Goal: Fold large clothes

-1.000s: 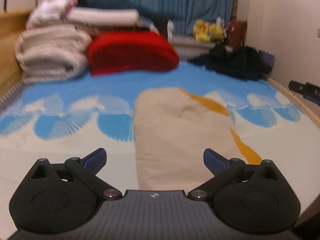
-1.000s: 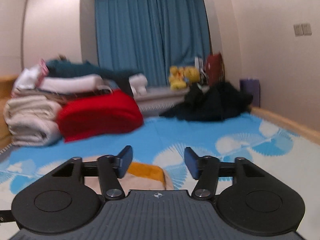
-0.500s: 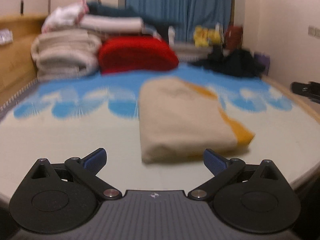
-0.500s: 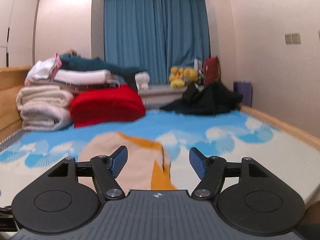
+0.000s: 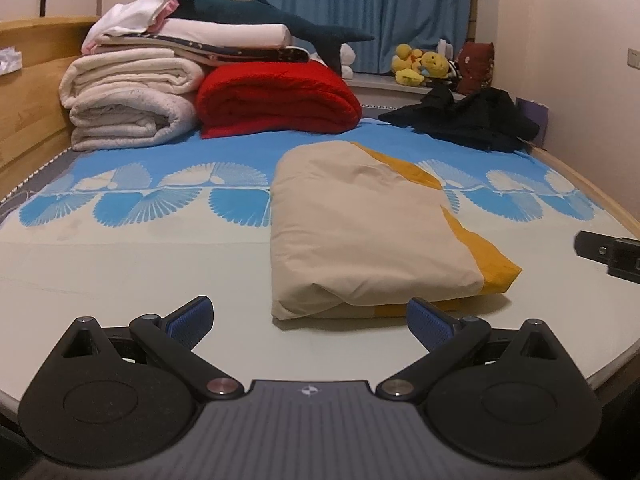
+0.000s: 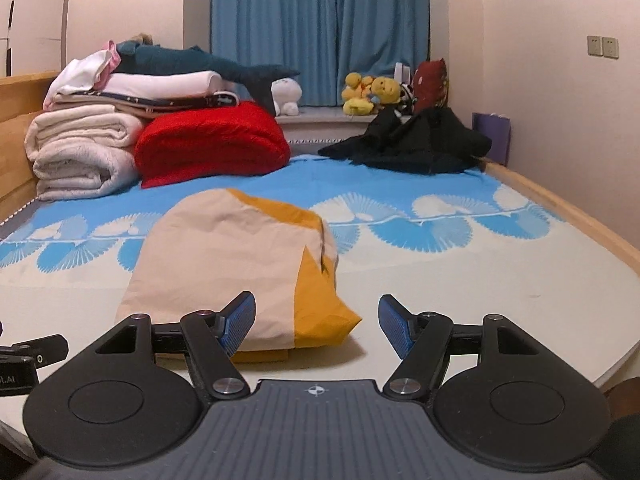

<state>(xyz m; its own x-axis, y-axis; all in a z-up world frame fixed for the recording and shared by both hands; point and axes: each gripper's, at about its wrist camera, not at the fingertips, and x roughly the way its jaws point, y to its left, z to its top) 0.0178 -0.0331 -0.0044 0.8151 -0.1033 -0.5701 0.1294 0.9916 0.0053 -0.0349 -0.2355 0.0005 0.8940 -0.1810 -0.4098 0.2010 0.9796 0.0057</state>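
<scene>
Left wrist view: the folded beige and yellow cloth (image 5: pixel 360 224) lies on the bed (image 5: pixel 120 272). It looks soft and floppy; grab its near corners. 2 grippers, left gripper (image 5: pixel 310 320) and right gripper (image 6: pixel 316 322), are wide apart, holding nothing.

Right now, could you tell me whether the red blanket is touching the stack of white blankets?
Touching: the left wrist view shows the red blanket pressed against the white blankets, no gap between.

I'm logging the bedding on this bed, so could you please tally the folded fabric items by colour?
Beige and yellow: 1, the folded cover in front.
Red: 1, the red blanket.
Cream: 2, the rolled blankets.
White: 1, the white fold on the stack.
Total: 5; thinner layers in the stack are too unclear to count.
</scene>
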